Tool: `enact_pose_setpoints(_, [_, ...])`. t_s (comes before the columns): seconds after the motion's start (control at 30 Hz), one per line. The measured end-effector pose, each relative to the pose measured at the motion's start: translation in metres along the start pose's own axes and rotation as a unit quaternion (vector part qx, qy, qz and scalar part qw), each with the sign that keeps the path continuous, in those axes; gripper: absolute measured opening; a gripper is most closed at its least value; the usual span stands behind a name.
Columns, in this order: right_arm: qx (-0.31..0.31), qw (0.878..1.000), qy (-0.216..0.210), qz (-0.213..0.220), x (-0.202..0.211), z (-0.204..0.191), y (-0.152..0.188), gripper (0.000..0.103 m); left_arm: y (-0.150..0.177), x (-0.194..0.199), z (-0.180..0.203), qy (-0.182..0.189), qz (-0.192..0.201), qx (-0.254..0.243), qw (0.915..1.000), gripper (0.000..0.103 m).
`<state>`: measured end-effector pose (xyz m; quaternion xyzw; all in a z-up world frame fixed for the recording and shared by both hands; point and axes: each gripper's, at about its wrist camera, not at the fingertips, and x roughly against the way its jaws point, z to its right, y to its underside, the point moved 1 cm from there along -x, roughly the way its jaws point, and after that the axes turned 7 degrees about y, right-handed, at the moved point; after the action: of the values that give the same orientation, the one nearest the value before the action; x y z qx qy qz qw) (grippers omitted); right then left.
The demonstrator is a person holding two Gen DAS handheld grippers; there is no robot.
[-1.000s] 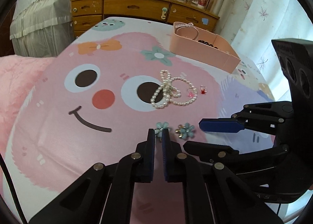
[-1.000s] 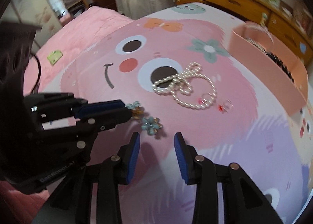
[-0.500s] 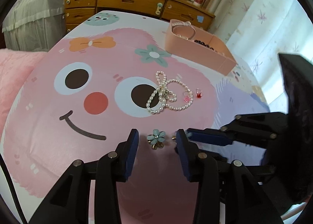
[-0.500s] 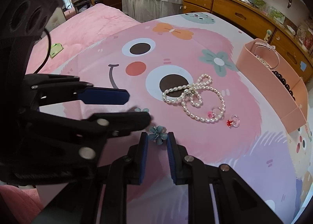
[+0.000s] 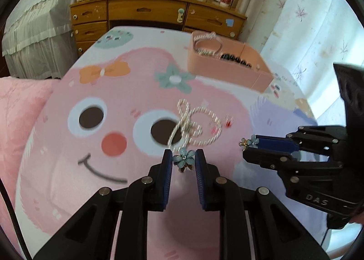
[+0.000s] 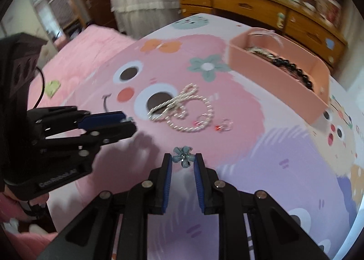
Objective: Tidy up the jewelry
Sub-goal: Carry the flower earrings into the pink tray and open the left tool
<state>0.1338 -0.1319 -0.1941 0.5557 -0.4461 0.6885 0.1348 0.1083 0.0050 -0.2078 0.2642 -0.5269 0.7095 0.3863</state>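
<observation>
Both grippers are up off the cartoon-print surface, the left gripper with jaws just closed onto one blue flower earring and the right gripper pinching the other flower earring, the pearl necklace lying beyond near the pink box.

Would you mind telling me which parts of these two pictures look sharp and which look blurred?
Left wrist view: the flower earring in the left gripper is sharp, the pearl necklace smeared. Right wrist view: its flower earring is crisp, the dresser streaked.
</observation>
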Motion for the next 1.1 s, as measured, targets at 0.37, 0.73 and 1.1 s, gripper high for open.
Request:
enact_pose_setpoints(0.37, [-0.037, 0.995, 0.065, 0.072, 0.027, 0.059, -0.041, 0.019, -0.097, 0.008, 0.036, 0.028, 0.044, -0.055, 0.9971, 0.018])
enact_pose_setpoints(0.73, [-0.059, 0.979, 0.119, 0.154, 0.051, 0.123, -0.085, 0.019, -0.166, -0.002, 0.069, 0.042, 0.106, -0.105, 0.9879, 0.018])
enact_pose_setpoints(1.1, [-0.161, 0.977, 0.052, 0.131, 0.036, 0.153, -0.087, 0.025, -0.194, -0.036, 0.062, 0.062, 0.091, -0.052, 0.9925, 0.061])
